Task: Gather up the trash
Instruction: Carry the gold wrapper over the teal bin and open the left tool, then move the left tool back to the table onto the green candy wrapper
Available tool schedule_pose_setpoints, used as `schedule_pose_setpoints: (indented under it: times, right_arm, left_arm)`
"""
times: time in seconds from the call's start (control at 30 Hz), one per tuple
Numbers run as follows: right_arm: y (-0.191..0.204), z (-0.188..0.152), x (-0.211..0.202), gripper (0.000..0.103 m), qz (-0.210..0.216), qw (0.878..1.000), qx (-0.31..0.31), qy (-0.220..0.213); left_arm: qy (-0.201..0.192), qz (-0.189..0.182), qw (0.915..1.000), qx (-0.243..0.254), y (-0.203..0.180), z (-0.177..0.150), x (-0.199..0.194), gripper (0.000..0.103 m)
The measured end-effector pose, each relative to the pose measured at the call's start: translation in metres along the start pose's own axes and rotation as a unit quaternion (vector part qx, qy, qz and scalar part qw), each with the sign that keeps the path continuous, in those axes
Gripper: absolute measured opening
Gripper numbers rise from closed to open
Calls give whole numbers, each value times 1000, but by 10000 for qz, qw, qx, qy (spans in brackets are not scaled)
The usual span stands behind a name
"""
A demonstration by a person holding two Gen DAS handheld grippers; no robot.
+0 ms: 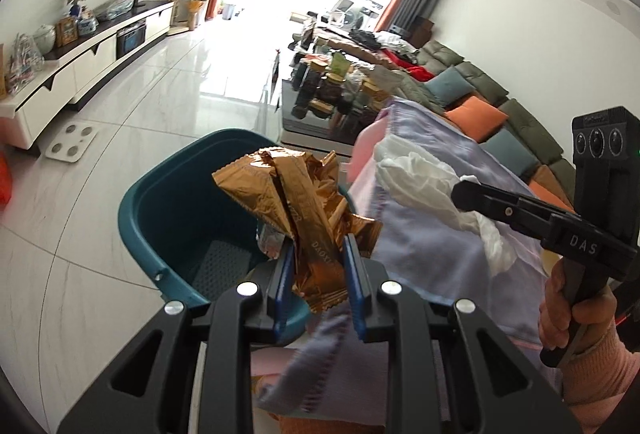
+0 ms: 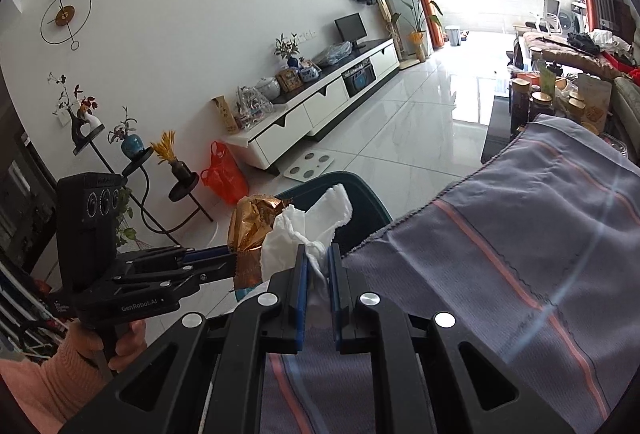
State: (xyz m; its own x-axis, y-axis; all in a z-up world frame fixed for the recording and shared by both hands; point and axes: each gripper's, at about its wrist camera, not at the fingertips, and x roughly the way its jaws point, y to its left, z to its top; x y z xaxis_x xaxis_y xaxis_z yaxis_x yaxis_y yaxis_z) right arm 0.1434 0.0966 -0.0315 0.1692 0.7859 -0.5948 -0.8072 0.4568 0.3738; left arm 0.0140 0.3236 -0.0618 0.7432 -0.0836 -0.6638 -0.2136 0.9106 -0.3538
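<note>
My left gripper (image 1: 318, 254) is shut on crumpled gold snack wrappers (image 1: 292, 193) and holds them above the near rim of a teal bin (image 1: 172, 193). My right gripper (image 2: 318, 254) is shut on a crumpled white tissue (image 2: 308, 230), held beside the wrappers (image 2: 252, 222) and in front of the teal bin (image 2: 360, 201). In the left wrist view the right gripper (image 1: 464, 189) comes in from the right with the tissue (image 1: 420, 173) in it. In the right wrist view the left gripper (image 2: 236, 262) comes in from the left.
A lavender striped cloth (image 2: 520, 254) covers the table to the right of the bin. A coffee table crowded with jars (image 1: 332, 93) and a sofa with cushions (image 1: 500, 113) stand beyond. A white TV cabinet (image 2: 320, 105), an orange bag (image 2: 224, 173) and a floor scale (image 2: 308, 165) lie left.
</note>
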Motion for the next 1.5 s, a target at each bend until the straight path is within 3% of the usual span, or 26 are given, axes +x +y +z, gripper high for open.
schedule_pose_setpoints:
  times: [0.37, 0.63, 1.0, 1.23, 1.37, 1.5]
  right_arm:
    - [0, 20, 56, 10, -113, 9986, 193, 472]
    - [4, 24, 86, 13, -271, 9965, 303, 733]
    - [2, 31, 86, 28, -281, 9966, 370, 678]
    - [-2, 27, 64, 28, -161, 9978, 422, 494]
    - [1, 22, 38, 31, -122, 9990, 326, 265]
    - [5, 9, -1, 36, -179, 9997, 162, -59]
  left_arm:
    - [267, 273, 9989, -284, 25, 2, 34, 26]
    - [396, 439, 9977, -334, 37, 2, 51, 33]
    - [410, 520, 9959, -620, 54, 0, 59, 41]
    - [74, 513, 9976, -467, 41, 1, 41, 47]
    - [-370, 456, 9982, -151, 15, 2, 17, 59]
    - [-721, 152, 9971, 201, -20, 1, -4, 69]
